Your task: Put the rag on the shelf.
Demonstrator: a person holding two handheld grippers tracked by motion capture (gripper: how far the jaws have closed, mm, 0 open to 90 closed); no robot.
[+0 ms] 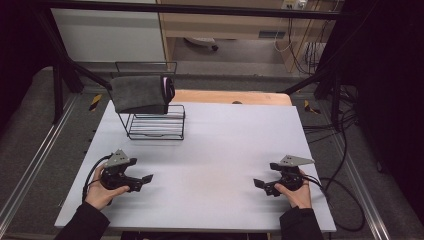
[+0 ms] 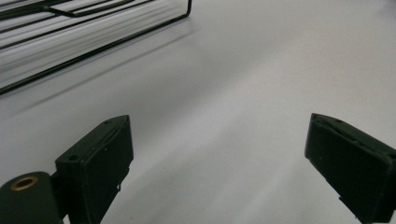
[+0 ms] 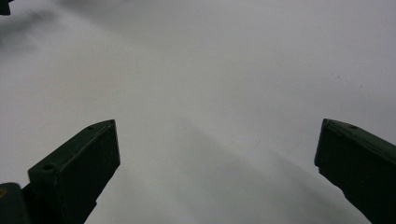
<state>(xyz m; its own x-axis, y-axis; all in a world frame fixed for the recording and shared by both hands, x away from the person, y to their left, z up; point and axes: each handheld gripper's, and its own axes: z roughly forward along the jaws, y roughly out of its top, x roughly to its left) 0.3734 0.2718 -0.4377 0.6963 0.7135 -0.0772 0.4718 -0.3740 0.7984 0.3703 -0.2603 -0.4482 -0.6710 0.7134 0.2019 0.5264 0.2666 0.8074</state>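
A black wire rack [image 1: 156, 125] stands at the back left of the white table [image 1: 220, 140], with a dark grey towel [image 1: 138, 93] draped over its top rail. A pink edge shows at the towel's right end. My left gripper [image 1: 145, 180] rests low over the table's front left, open, with nothing between its jaws. In the left gripper view the jaws [image 2: 217, 149] stand wide apart and the rack's base [image 2: 93, 32] lies ahead at the upper left. My right gripper [image 1: 260, 185] sits at the front right, open and empty, its jaws [image 3: 217, 149] spread over bare table.
A wooden surface [image 1: 230, 96] adjoins the table's far edge. Black frame bars cross the top and sides. Cables [image 1: 340, 145] trail on the floor to the right. The person's hands and dark sleeves enter from the bottom.
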